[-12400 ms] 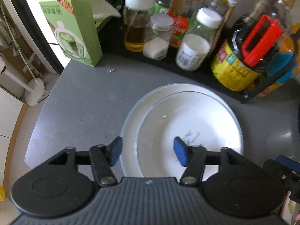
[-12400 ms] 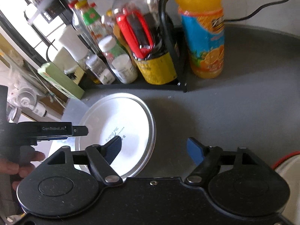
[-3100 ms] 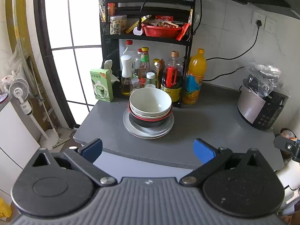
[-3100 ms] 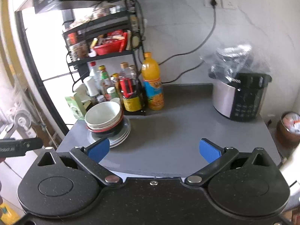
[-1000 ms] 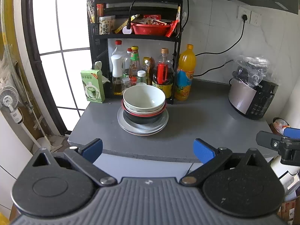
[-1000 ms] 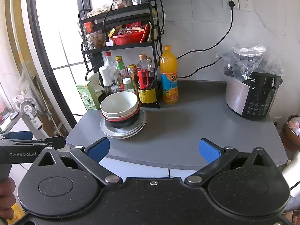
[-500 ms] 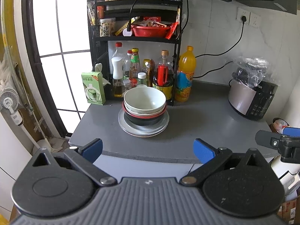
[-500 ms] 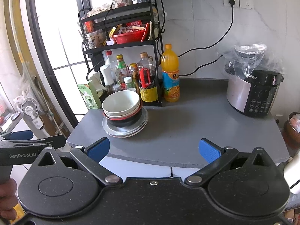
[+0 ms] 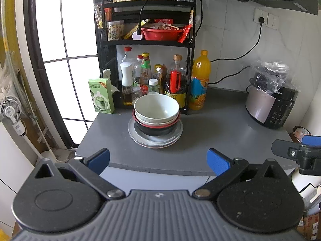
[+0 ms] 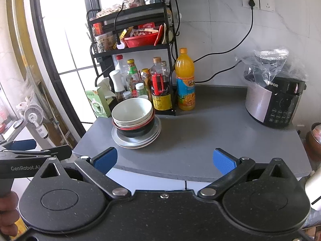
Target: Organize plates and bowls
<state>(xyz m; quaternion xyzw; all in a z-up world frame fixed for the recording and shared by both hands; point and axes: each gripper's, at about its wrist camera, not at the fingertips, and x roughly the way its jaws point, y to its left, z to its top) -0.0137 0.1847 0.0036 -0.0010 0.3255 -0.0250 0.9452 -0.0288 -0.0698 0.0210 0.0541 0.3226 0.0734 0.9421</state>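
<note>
Bowls, pale ceramic over red-rimmed black (image 9: 156, 111), nested on stacked grey plates (image 9: 155, 138) at grey countertop's (image 9: 216, 138) left end. Left gripper (image 9: 158, 159) and right gripper (image 10: 164, 158) spread wide, empty, now drawn farther back from counter. Stacking judged complete.

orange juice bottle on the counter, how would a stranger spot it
Start at the black tiered wire rack at the back of the grey countertop. Just outside its right post stands the tall orange juice bottle. Unlike the sauce bottles inside the rack, it is bright orange with a blue label.
</note>
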